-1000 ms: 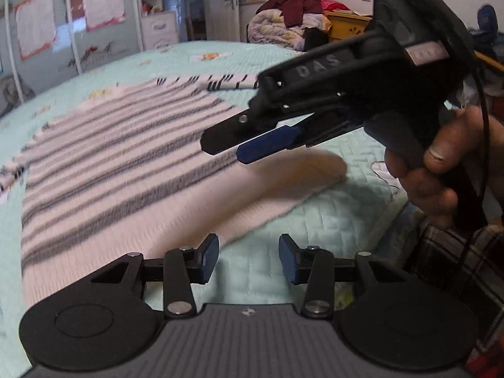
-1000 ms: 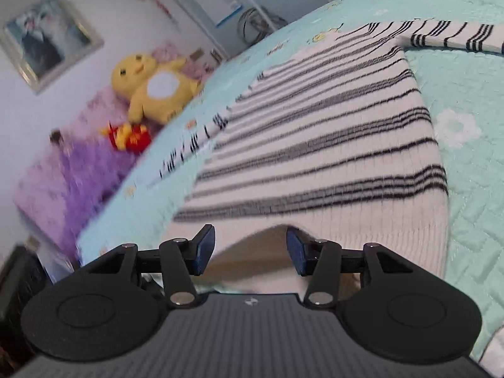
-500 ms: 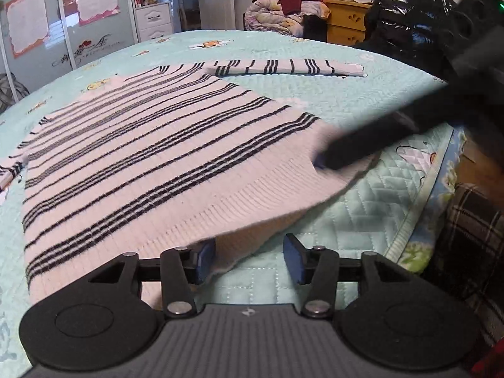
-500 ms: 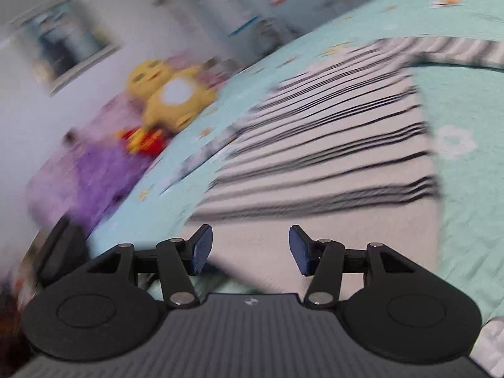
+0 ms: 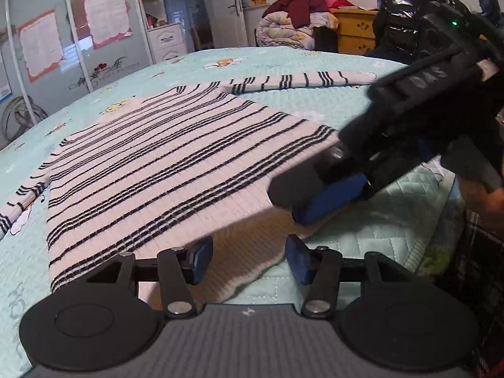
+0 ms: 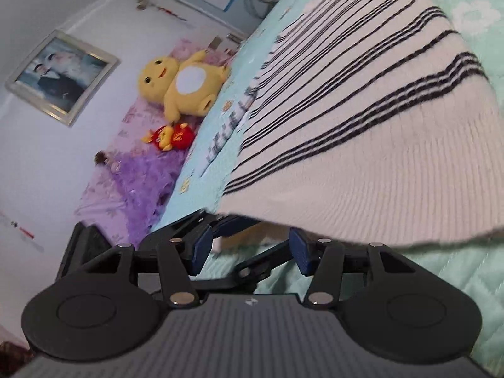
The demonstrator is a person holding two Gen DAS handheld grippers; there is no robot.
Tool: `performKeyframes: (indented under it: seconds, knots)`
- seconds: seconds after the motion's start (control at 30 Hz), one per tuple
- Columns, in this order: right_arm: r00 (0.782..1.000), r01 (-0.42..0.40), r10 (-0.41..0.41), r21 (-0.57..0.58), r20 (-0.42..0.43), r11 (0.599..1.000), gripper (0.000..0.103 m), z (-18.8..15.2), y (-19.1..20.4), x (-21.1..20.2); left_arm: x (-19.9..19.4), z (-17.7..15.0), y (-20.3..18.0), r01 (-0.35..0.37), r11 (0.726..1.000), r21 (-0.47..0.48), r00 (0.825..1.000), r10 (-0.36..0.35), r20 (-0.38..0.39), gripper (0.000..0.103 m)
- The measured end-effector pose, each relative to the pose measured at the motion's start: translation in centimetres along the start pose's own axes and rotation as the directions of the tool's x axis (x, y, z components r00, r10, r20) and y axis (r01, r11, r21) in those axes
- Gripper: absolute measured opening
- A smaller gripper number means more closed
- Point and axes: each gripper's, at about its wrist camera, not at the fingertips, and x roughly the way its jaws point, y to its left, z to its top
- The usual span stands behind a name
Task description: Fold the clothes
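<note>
The striped sweater (image 5: 163, 163) lies spread flat on the bed (image 5: 330, 60), its near hem lifted. The left gripper (image 5: 249, 260) stands partly open at that hem, its jaws having just been opening, pads not pressing the cloth. The right gripper (image 6: 249, 252) also gapes at the hem, gripping nothing.

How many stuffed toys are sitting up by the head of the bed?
2. A big yellow plush leans on the purple bedding, and a small red and yellow plush lies just below it in the right wrist view. Others may be hidden outside the frame.
</note>
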Motion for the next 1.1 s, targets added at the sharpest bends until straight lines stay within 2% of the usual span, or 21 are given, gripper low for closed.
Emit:
performKeyframes:
  seconds: [0.2,0.3,0.43,0.53,0.67,0.73,0.87,0.97,1.1]
  knots:
    - [0.994,0.093,-0.089,-0.059,0.065,0.994,0.055,2.1,-0.1,0.2,0.0,-0.4,-0.2,0.008,0.999,0.051,1.000,-0.006,-0.029,0.058]
    - [0.989,0.149,-0.145,-0.137,0.040,0.979,0.055,2.6,0.1,0.4,-0.3,-0.7,0.3,0.024,0.998,0.057,0.998,-0.020,-0.061,0.059]
    - [0.981,0.181,-0.195,-0.271,-0.023,0.945,0.057,1.9,0.9,-0.2,-0.6,-1.1,1.3,0.049,0.997,0.067,0.994,-0.041,-0.106,0.059]
    - [0.968,0.203,-0.244,-0.399,-0.054,0.894,0.060,0.8,2.0,-0.6,-0.5,-1.0,1.8,0.063,0.996,0.063,0.990,-0.054,-0.129,0.059]
    - [0.943,0.244,-0.328,-0.568,-0.049,0.786,0.060,-1.4,3.7,-0.2,-0.1,-0.7,2.0,0.049,0.997,0.064,0.990,-0.040,-0.136,0.061]
    - [0.931,0.254,-0.363,-0.624,-0.050,0.739,0.060,-2.5,4.2,0.1,0.2,-0.6,2.6,0.041,0.999,0.024,0.990,-0.037,-0.135,0.061]
    - [0.912,0.276,-0.409,-0.692,-0.031,0.667,0.061,-3.7,4.9,0.7,0.4,-0.5,3.6,0.035,0.999,-0.039,0.990,-0.040,-0.135,0.061]
    - [0.890,0.316,-0.457,-0.730,0.007,0.605,0.061,-3.7,5.2,1.3,0.1,-0.9,3.6,0.042,0.999,-0.020,0.990,-0.045,-0.137,0.062]
    - [0.872,0.324,-0.489,-0.769,0.017,0.552,0.061,-3.3,5.2,1.6,-0.2,-1.1,3.9,0.066,0.998,0.002,0.987,-0.065,-0.149,0.062]
